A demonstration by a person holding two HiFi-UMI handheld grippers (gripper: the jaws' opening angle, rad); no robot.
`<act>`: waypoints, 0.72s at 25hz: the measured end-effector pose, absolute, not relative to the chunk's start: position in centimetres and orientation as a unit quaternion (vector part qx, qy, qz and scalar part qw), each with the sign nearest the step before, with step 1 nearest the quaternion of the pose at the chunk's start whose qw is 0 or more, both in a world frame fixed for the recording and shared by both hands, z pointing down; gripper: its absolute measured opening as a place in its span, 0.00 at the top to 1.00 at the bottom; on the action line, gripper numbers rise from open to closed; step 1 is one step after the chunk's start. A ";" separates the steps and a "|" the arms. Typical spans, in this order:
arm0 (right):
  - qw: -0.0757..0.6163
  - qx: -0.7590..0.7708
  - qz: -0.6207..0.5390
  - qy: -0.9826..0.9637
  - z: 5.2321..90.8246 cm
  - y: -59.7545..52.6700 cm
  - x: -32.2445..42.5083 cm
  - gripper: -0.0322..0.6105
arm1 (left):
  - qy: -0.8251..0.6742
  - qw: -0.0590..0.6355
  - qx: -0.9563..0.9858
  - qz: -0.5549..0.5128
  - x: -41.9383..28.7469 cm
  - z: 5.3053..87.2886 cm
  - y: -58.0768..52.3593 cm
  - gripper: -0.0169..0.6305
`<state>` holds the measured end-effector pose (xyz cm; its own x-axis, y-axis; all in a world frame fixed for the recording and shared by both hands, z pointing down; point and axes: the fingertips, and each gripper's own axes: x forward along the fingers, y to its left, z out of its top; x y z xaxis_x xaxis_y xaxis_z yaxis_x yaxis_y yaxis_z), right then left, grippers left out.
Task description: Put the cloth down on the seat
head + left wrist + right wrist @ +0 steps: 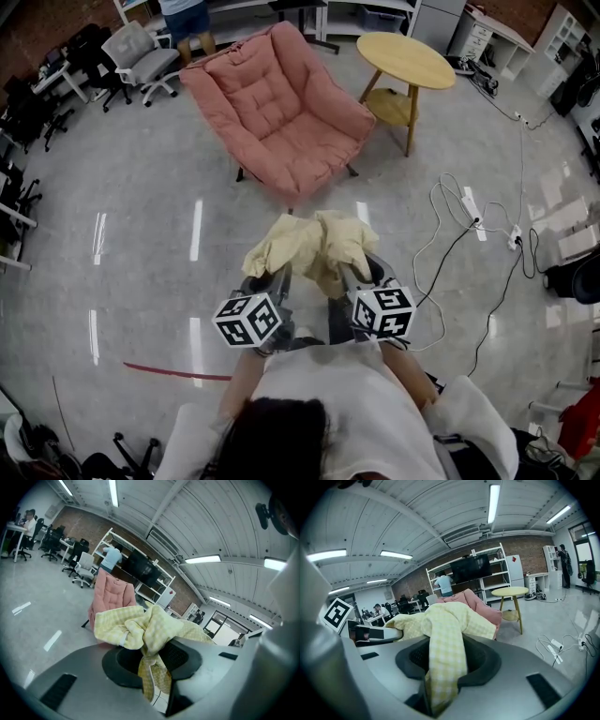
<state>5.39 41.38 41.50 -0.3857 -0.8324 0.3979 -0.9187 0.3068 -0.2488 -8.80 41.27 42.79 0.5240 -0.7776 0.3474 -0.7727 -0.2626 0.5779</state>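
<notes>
The left gripper has its fingers drawn narrow and pinched on the yellow checked cloth, with a bunched fold squeezed between them and a tail hanging below. The right gripper likewise clamps its fingers on a strip of the same cloth, which drapes over their tips. The cloth hangs between and just ahead of both pairs of fingers, above the floor. Well ahead of the fingers stands the pink cushioned seat, with a round wooden table to its right.
</notes>
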 end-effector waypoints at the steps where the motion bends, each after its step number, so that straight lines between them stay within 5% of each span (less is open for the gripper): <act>1: 0.099 0.545 0.222 -0.803 41.7 41.0 5.5 0.71 | -0.488 0.363 0.794 -0.003 -8.7 42.9 40.9 0.79; 18: 0.131 0.506 0.216 -0.825 42.7 27.1 8.8 0.71 | -0.519 0.377 0.767 -0.006 -5.4 43.8 28.6 0.79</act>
<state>8.77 27.15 42.67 -0.4533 -0.7779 0.4351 -0.8913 0.3946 -0.2231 -5.35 28.58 43.83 0.4622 -0.8005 0.3815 -0.7911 -0.1779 0.5852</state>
